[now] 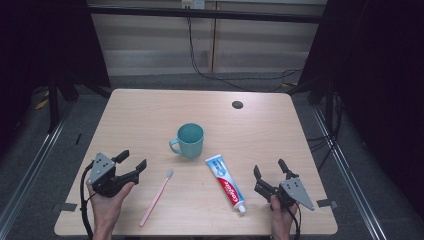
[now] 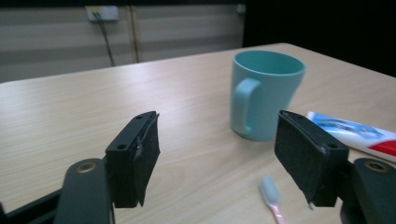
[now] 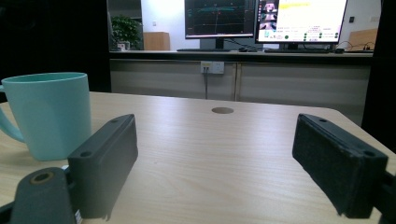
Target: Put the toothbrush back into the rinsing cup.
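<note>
We hold both claws released above the table [image 1: 150, 107]: left claw [image 1: 134, 160] near the toothbrush [image 1: 156, 197], right claw [image 1: 270, 169] beside the toothpaste [image 1: 226, 183].

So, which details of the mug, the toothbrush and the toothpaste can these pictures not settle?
- Toothpaste tube, left gripper view: the right frame edge cuts it off; the cap is out of frame.
- Toothbrush, left gripper view: the bottom edge cuts off the handle.
- Mug, right gripper view: the left edge cuts off its handle.
- Mug's inside, high view: too small to tell whether it holds anything.
- Tube's print, high view: too small to read.
</note>
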`<state>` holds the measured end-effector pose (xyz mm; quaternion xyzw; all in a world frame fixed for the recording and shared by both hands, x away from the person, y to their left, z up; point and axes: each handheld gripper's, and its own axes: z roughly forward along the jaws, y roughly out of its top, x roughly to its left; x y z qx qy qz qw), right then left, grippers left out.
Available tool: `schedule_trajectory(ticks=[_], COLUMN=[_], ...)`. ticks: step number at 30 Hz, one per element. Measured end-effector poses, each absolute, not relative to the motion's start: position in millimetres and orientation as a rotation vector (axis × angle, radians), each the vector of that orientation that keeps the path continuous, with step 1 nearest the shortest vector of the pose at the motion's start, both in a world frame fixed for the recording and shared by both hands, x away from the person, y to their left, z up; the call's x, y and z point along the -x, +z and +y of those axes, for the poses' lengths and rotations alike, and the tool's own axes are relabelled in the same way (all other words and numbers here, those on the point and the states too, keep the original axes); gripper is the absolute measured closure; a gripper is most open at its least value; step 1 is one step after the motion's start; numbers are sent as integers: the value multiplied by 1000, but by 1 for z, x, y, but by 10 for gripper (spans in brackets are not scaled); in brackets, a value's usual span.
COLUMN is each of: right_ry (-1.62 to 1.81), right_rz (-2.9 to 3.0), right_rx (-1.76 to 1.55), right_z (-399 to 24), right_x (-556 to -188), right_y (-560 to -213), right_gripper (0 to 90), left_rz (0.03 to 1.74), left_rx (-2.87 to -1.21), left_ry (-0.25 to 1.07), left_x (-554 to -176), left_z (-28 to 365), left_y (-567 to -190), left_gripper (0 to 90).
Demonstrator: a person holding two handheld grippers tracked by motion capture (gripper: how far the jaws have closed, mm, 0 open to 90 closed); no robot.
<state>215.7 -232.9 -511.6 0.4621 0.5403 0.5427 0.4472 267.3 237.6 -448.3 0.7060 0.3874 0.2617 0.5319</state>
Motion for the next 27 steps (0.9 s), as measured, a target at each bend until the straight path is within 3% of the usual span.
schedule_trajectory(ticks=[15,20,27], right_ry=[1336,1336,1333], right_rz=[1339,1339,1339], right_rx=[-1149,-1149,-1151], right_z=[-233,-233,-233], right_x=[-216,-216,-216], right_y=[-511,-511,-511], right_gripper=[134,134,135], left_rz=[905,909,941], left_rx=[-1848,-1982,-2060], left_ry=[388,336,314], left_x=[-283,-290,-290], left_z=[214,206,206], left_y=[-421,-418,-419], left_gripper=[426,386,397])
